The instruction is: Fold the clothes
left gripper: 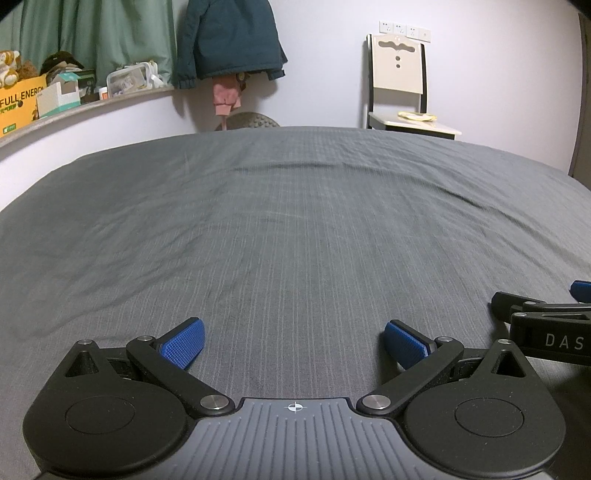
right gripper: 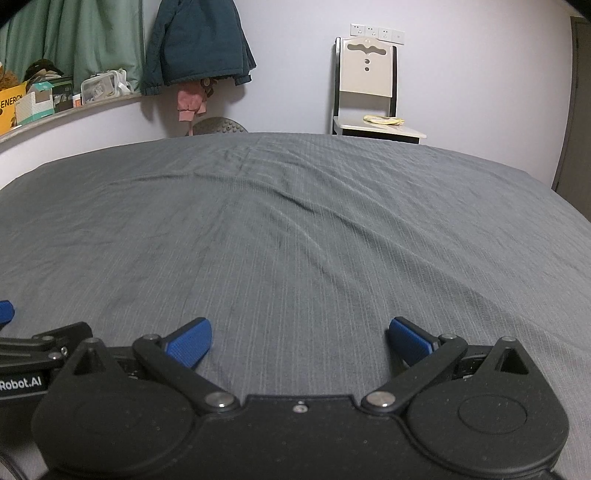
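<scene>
1. Readable writing: the yellow box (left gripper: 20,105) on the shelf (left gripper: 92,107) at 10 o'clock in the left wrist view carries "FULL ENERG" in white letters, cut off at its right edge; the same box (right gripper: 11,107) shows only "ENERG" in the right wrist view.
2. The body of the right gripper, seen at 3 o'clock in the left wrist view, bears the letters "DAS" before the picture's edge cuts them off. The body of the left gripper, at 9 o'clock in the right wrist view, reads "Robot.AI".
3. The left gripper (left gripper: 294,345) is held low and level over the grey bed sheet (left gripper: 295,229), pointing toward 12 o'clock. Its 2 blue pads (left gripper: 183,343) are spread wide with only sheet between them; it grips nothing.
4. The right gripper (right gripper: 299,343) sits just beside the left, in the same level pose facing 12 o'clock. Its blue pads (right gripper: 190,345) are equally wide apart and hold nothing.
5. No garment lies on the sheet in either view. The clothes in sight hang on the far wall at 11 o'clock: a dark teal jacket (left gripper: 229,40) with a pink garment (left gripper: 226,94) below it.
6. A cream chair (left gripper: 400,81) stands at 1 o'clock beyond the bed, with a yellow item (left gripper: 417,116) on its seat. Green curtains (left gripper: 99,33) hang at 11 o'clock.
</scene>
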Tool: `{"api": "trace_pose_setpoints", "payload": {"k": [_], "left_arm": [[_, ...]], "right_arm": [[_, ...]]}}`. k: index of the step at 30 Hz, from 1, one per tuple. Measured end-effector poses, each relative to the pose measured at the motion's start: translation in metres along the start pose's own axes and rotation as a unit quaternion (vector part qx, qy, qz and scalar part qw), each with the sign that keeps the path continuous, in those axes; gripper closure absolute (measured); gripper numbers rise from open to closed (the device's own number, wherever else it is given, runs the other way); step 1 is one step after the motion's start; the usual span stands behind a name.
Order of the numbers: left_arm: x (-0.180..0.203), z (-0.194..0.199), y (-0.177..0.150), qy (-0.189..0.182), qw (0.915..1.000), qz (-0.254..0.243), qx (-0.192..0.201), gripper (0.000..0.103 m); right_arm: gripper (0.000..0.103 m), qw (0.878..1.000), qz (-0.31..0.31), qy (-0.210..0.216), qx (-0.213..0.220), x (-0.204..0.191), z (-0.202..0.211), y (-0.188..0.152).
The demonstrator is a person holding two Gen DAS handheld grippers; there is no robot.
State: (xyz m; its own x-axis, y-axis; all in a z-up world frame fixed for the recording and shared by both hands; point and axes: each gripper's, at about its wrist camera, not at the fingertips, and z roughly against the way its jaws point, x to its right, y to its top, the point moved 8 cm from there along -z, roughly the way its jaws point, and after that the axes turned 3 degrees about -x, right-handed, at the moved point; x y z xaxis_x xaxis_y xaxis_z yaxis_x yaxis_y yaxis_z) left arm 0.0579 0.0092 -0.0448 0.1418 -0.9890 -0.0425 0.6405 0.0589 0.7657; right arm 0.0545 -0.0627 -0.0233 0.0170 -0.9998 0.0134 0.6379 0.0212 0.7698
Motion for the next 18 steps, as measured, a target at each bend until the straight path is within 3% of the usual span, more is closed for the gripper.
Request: {"api": "trace_pose_setpoints", "payload": {"k": [18], "left_arm": [[0.001,-0.002,-0.0003,0.001,1.0,0.0,0.001,0.0]], "right_arm": [[0.0,1.0,-0.001,-0.002,0.003,-0.0024,0.0014,0.0008]]}}
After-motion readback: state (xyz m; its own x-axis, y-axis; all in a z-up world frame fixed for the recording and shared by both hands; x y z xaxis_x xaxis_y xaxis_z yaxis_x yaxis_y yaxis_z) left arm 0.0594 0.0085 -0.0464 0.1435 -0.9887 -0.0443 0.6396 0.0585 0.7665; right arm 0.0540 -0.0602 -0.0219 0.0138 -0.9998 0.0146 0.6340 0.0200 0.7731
